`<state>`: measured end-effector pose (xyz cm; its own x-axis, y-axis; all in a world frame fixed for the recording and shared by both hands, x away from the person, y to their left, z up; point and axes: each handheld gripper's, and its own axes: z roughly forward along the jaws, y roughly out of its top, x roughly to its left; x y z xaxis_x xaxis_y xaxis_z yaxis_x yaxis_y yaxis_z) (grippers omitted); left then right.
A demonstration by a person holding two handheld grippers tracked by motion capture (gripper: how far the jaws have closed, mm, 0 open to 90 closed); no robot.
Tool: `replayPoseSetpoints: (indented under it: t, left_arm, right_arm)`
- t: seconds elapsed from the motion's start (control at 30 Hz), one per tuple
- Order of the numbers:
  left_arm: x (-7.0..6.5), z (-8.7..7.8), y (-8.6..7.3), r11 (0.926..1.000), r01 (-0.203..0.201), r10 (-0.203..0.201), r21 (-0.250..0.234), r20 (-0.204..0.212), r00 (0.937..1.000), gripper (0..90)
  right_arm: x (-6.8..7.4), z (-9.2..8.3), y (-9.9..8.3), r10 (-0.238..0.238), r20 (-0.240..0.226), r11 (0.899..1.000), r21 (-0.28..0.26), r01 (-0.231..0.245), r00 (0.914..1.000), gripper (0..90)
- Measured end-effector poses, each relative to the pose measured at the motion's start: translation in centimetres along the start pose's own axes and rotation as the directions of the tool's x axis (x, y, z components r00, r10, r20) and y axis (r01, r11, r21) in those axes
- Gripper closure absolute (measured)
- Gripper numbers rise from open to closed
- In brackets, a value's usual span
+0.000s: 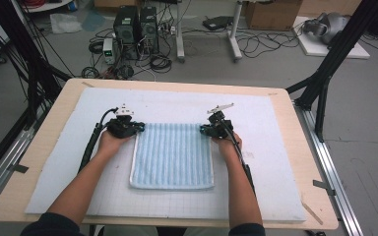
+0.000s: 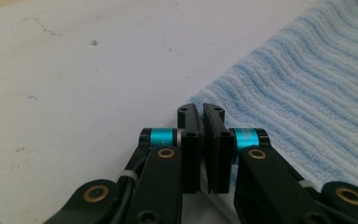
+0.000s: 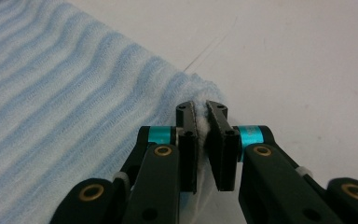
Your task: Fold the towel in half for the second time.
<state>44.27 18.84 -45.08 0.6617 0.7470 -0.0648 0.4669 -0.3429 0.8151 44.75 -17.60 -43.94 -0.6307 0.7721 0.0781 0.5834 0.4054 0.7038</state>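
Pale blue and ribbed, a small towel (image 1: 172, 156) lies flat and roughly square near the middle of a white foam mat (image 1: 54, 187) that covers most of the wooden worktop (image 1: 27, 169). Its near edge runs parallel to the worktop's front edge, and its far edge sits about halfway back on the mat. At the towel's far left corner rests the left gripper (image 1: 137, 128), held in the person's left hand (image 1: 109, 142); in the left gripper view the towel (image 2: 307, 107) spreads away to the right, and the left gripper (image 2: 201, 112) has its two black jaws pressed nearly together at the corner of the cloth, though I cannot tell from here whether any fabric is caught between them. At the far right corner is the right gripper (image 1: 204, 130), held in the right hand (image 1: 230, 143); in the right gripper view the towel (image 3: 65, 107) fills the left side, and the right gripper (image 3: 201, 109) has its jaws closed on the corner, with a white tuft of towel edge showing in the narrow slit between them. Both forearms come in from the worktop's front edge, one on each side of the towel. Black cables (image 1: 91, 142) trail from the grippers back along the arms. Beyond the worktop's far edge, on the grey floor, stand two dark computer towers (image 1: 135, 27) amid loose wires, with a cardboard box (image 1: 273, 14) farther to the right.
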Motion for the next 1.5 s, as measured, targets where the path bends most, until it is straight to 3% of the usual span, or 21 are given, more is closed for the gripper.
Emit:
replayPoseSetpoints:
  t: [0.17, 0.33, 0.47, 0.6, 0.7, 0.8, 0.87, 1.07, 1.13, 1.2, 1.37, 1.5]
  left_arm:
    - [0.8, -0.7, 1.1, 0.9927, 0.03, -0.033, -0.117, -0.026, 0.9991, 86.5]
    - [1.8, -0.9, 2.0, 0.9827, 0.078, -0.08, -0.168, -0.005, 0.9968, 86.4]
    - [2.0, -0.9, 1.8, 0.9823, 0.08, -0.078, -0.169, 0.017, 0.9968, 86.4]
    - [2.0, -1.6, 1.9, 0.9766, 0.105, -0.095, -0.188, 0.058, 0.9937, 86.3]
    - [1.4, -2.6, 1.9, 0.9694, 0.09, -0.074, -0.228, 0.074, 0.9945, 86.3]
    - [1.0, -3.5, 2.1, 0.9695, 0.095, -0.071, -0.226, 0.112, 0.9912, 86.3]
    - [0.4, -4.2, 1.9, 0.9596, 0.074, -0.046, -0.271, 0.108, 0.9931, 86.3]
    - [-0.8, -5.8, 0.8, 0.9505, 0.068, -0.026, -0.303, 0.14, 0.9898, 86.3]
    - [-1.1, -6.2, 0.5, 0.9495, 0.066, -0.02, -0.307, 0.151, 0.9884, 86.3]
    - [-1.5, -6.8, 0.2, 0.9432, 0.065, -0.012, -0.326, 0.162, 0.9867, 86.3]
    - [-2.2, -7.9, -0.7, 0.945, 0.065, -0.004, -0.32, 0.19, 0.9818, 86.2]
    - [-3.0, -8.8, -1.8, 0.9434, 0.035, 0.038, -0.33, 0.213, 0.9764, 86.2]
  right_arm:
    - [-0.4, -0.4, 1.0, 0.012, 0.033, 0.999, -0.045, -0.01, 0.9994, 83.4]
    - [-0.5, -0.6, 2.4, 0.015, 0.086, 0.993, -0.122, -0.005, 0.9962, 83.4]
    - [-0.8, -0.4, 2.0, 0.05, 0.065, 0.991, -0.125, -0.042, 0.9966, 83.4]
    - [-0.8, -0.8, 2.1, 0.042, 0.046, 0.99, -0.136, -0.035, 0.9981, 83.3]
    - [-0.6, -1.6, 2.1, 0.036, 0.028, 0.987, -0.157, -0.031, 0.999, 83.3]
    - [-0.5, -2.8, 2.0, 0.031, 0.002, 0.982, -0.185, -0.031, 0.9995, 83.3]
    - [-0.3, -3.6, 1.8, 0.031, -0.027, 0.979, -0.202, -0.036, 0.9992, 83.2]
    - [0.4, -5.9, 0.4, 0.036, -0.086, 0.965, -0.255, -0.057, 0.9956, 83.2]
    - [0.8, -6.4, 0.1, 0.022, -0.092, 0.965, -0.26, -0.045, 0.9955, 83.2]
    - [1.3, -6.9, -0.1, 0.007, -0.094, 0.964, -0.265, -0.032, 0.9955, 83.2]
    - [2.3, -8.1, -1.2, -0.023, -0.109, 0.956, -0.294, -0.01, 0.9938, 83.0]
    - [3.2, -8.9, -2.5, -0.051, -0.107, 0.954, -0.3, 0.017, 0.9929, 82.8]
